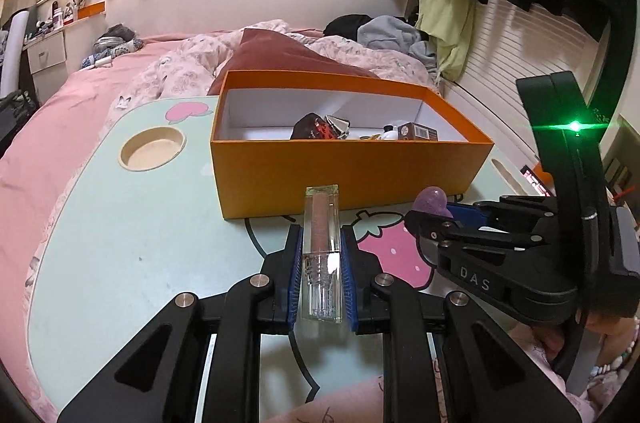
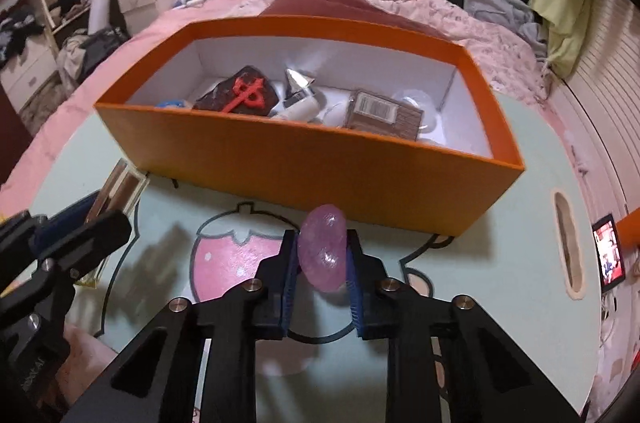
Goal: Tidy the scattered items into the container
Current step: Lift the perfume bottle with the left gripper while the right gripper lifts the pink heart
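Lip-gloss tube (image 1: 321, 247) sits clamped in the left gripper (image 1: 321, 263), purple heart (image 2: 323, 251) pinched in the right gripper (image 2: 322, 259), both just short of the orange box (image 2: 304, 159). Slick, rounded heart could squirt free when lifted over the wall.

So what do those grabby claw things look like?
Both are black plastic with silver round bolts. The left gripper and right gripper have ridged blue pads inside. The right gripper has white letters "DAS" on its side and a green light.
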`<action>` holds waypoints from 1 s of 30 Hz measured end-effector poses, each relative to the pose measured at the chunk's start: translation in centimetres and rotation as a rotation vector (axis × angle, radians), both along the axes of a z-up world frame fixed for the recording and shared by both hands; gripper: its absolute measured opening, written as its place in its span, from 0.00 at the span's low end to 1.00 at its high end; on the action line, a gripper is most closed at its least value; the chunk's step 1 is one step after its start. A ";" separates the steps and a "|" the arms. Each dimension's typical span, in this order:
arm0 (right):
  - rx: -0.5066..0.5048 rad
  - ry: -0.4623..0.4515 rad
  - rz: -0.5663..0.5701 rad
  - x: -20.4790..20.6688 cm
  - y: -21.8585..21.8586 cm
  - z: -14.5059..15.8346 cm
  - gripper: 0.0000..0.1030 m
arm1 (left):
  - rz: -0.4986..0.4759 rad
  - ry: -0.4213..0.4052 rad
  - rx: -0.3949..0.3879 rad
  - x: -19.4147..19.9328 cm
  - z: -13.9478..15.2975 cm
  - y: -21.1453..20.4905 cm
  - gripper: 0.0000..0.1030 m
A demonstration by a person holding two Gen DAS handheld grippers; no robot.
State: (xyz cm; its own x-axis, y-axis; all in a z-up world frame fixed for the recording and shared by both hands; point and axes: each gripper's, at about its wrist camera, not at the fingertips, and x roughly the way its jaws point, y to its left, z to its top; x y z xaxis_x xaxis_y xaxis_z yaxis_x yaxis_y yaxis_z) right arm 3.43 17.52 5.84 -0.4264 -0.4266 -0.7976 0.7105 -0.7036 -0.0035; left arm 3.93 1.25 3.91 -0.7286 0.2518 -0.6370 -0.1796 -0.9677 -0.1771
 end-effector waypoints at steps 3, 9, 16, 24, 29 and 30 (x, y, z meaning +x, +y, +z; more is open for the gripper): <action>-0.011 0.001 0.003 0.2 0.2 0.0 0.19 | 0.003 -0.006 0.000 -0.1 -0.1 -0.1 0.18; -0.094 0.045 0.001 0.9 1.4 1.3 0.19 | 0.008 0.007 -0.002 -0.1 -0.1 -0.1 0.18; -0.238 0.080 0.003 2.0 3.3 3.1 0.19 | 0.014 0.041 -0.029 0.4 0.5 0.2 0.18; -0.255 0.076 0.012 2.7 3.3 3.4 0.19 | -0.005 0.008 -0.060 -0.1 -0.2 1.0 0.18; -0.255 0.108 0.007 3.2 3.6 3.7 0.19 | -0.018 0.073 -0.089 0.9 0.7 1.6 0.18; -0.254 0.119 0.013 3.4 3.6 3.8 0.19 | -0.020 0.071 -0.095 0.9 0.7 1.7 0.18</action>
